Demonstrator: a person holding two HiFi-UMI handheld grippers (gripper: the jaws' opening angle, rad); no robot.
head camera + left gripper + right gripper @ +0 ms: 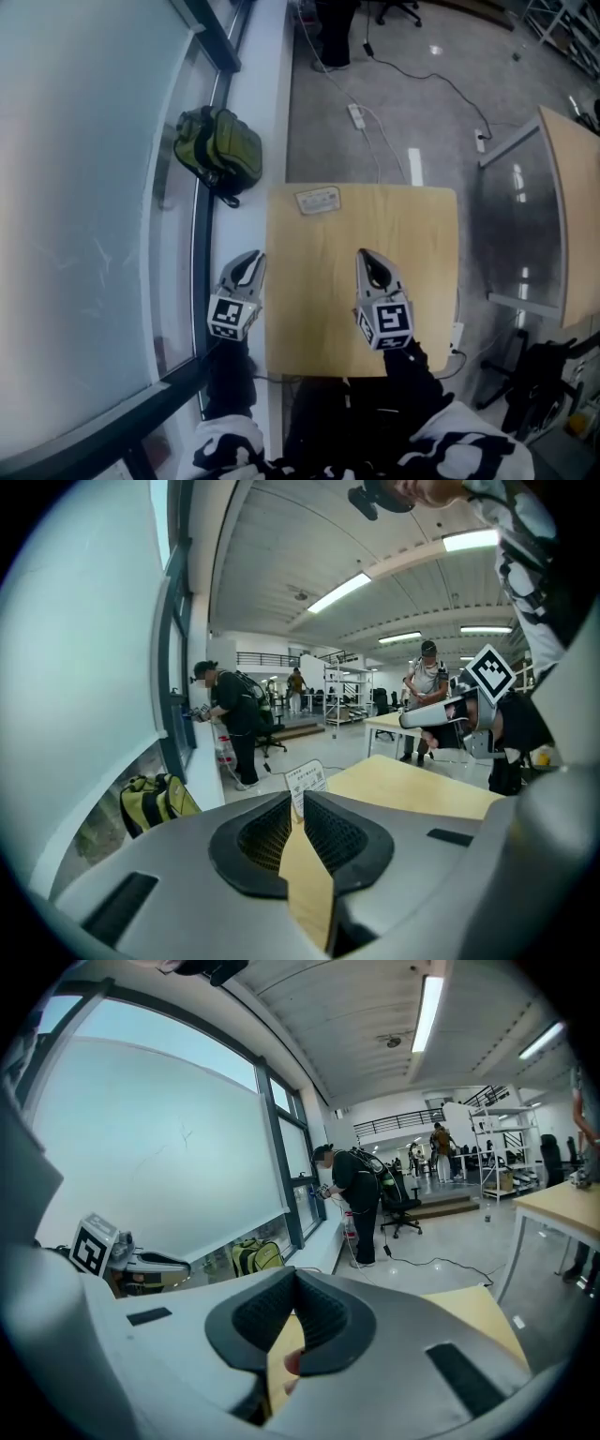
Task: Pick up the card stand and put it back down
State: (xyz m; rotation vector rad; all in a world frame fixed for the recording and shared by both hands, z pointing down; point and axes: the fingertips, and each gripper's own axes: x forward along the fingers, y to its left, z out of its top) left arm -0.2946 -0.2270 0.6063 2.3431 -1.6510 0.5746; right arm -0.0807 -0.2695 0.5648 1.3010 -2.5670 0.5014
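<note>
The card stand is seen standing at the far edge of the table, close to its far left corner and well apart from both grippers. The left gripper is held just off the table's left edge, its fingers pressed together at the tips with nothing between them. The right gripper is held over the middle of the table, and its fingers are likewise closed on nothing. The stand is judged to be light, stiff and probably smooth, so it could slip or be tipped over by a nudge near the top. It is best taken across its thin panel, low down near the base, with a gentle squeeze once the fingers are spread, and set down flat so that it is left standing
</note>
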